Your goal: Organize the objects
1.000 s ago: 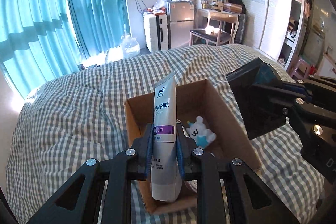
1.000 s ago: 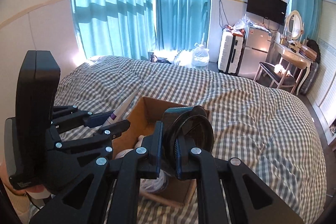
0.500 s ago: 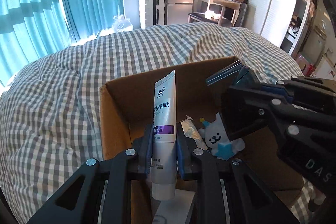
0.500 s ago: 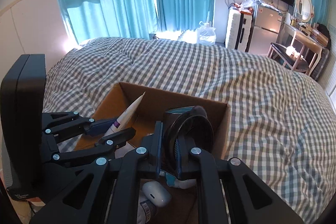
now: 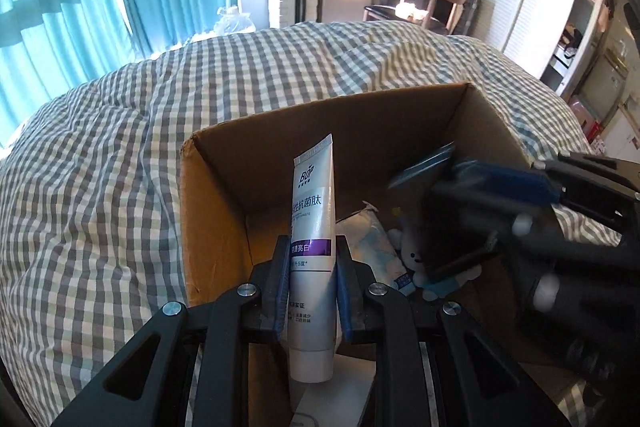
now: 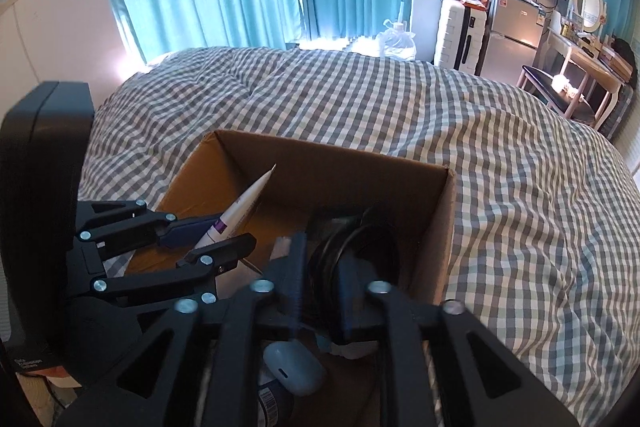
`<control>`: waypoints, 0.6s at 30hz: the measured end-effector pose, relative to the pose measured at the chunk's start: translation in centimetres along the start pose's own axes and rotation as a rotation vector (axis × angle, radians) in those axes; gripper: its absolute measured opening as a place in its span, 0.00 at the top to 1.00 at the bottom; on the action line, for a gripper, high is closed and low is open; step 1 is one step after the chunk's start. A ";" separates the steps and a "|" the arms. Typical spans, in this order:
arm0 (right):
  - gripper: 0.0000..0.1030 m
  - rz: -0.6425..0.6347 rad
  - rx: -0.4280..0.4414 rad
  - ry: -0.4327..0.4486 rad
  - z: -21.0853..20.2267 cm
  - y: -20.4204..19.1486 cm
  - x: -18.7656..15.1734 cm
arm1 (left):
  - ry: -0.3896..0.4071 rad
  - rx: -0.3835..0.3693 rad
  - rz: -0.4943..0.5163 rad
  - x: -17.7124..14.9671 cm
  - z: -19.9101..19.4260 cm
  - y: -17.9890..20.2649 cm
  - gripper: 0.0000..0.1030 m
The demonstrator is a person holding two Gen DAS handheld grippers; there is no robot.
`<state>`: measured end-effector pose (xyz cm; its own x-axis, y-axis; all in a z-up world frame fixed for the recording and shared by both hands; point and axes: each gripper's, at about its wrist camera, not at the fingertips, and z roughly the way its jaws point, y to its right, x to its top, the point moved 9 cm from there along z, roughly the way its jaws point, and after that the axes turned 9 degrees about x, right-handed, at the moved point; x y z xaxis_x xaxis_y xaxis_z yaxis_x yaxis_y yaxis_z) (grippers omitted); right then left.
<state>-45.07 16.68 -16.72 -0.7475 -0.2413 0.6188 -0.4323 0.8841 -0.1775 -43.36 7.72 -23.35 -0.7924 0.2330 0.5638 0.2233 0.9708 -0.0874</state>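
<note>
A checked bed (image 5: 120, 155) fills the room, and on it sits an open cardboard box (image 5: 212, 227). The left claw (image 5: 311, 259) hangs over the box's near left part, clamped on a white toothpaste tube (image 5: 314, 227) standing upright, crimped end up. To the right, the right claw (image 6: 320, 275) is down inside the box, pinching a dark round disc-like item (image 6: 360, 247); what it is, I cannot tell. On the box floor lie a small white plush toy (image 5: 414, 257) and a pale packet (image 5: 370, 239).
</note>
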 end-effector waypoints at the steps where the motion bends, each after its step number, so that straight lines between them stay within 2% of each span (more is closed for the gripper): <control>1: 0.55 -0.002 -0.008 0.002 -0.2 -0.1 -0.1 | 0.005 0.011 0.007 -0.3 -0.1 -0.1 0.78; 2: 0.49 0.003 -0.013 0.012 -0.5 -0.2 -0.1 | 0.011 0.025 0.016 -0.4 -0.2 -0.1 0.77; 4: 0.49 0.013 -0.012 0.016 -1.1 -0.3 -0.4 | 0.026 0.049 0.022 -0.5 -0.8 -0.3 0.69; 7: 0.48 0.009 -0.035 0.026 -2.6 -0.4 -0.5 | 0.038 0.077 0.009 -0.5 -1.7 -0.7 0.52; 9: 0.48 0.015 -0.047 0.043 -4.1 -0.4 -0.5 | 0.047 0.072 -0.001 -0.5 -2.8 -0.8 0.47; 11: 0.48 0.023 -0.060 0.059 -5.4 -0.5 -0.3 | 0.061 0.082 -0.009 -0.2 -4.0 -0.9 0.34; 13: 0.47 0.028 -0.077 0.077 -7.0 -0.6 -0.1 | 0.086 0.082 -0.009 0.2 -5.5 -0.7 0.25; 18: 0.46 0.017 -0.111 0.132 -11.3 -1.5 0.7 | 0.154 0.086 0.005 1.1 -9.8 0.1 0.19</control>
<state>-39.29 19.68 -7.39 -0.6783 -0.1780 0.7129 -0.3565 0.9281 -0.1075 -38.68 7.48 -14.73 -0.6934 0.2331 0.6818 0.1723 0.9724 -0.1572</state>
